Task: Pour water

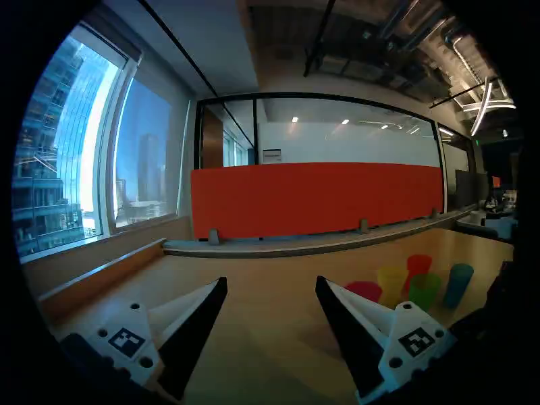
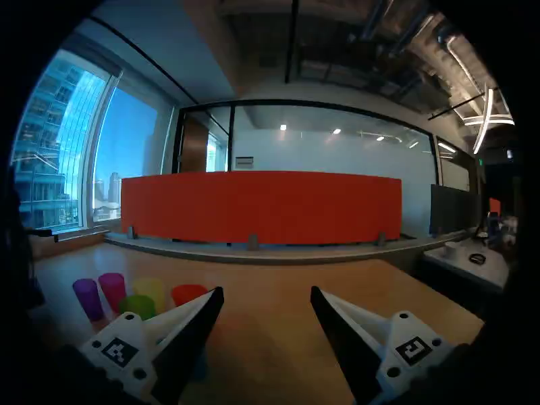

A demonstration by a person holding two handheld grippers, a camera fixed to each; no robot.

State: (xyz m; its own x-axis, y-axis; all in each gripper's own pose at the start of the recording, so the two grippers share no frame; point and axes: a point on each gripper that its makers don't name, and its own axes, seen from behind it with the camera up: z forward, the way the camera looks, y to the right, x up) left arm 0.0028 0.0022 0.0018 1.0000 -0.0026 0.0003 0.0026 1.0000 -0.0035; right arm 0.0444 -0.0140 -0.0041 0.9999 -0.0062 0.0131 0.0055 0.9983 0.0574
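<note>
The left tool [image 1: 270,280] is hovering wide open and empty over the wooden worktop [image 1: 270,358], and the right tool [image 2: 266,290] is gaping just as wide, gripping nothing. The cups are standing upright in a tight cluster well short of the worktop's far edge, where an orange partition [image 1: 310,199] is running along it. The green cup [image 1: 424,291], yellow cup [image 1: 391,283] and teal cup [image 1: 459,283] are showing off to the left tool's right, and a purple cup [image 2: 88,298] is standing at the cluster's outer side. Which cup is holding water cannot be told. The step in hand is probably reaching, so each tool should be closing on an outer cup, low on its wall, without nudging its neighbours.
</note>
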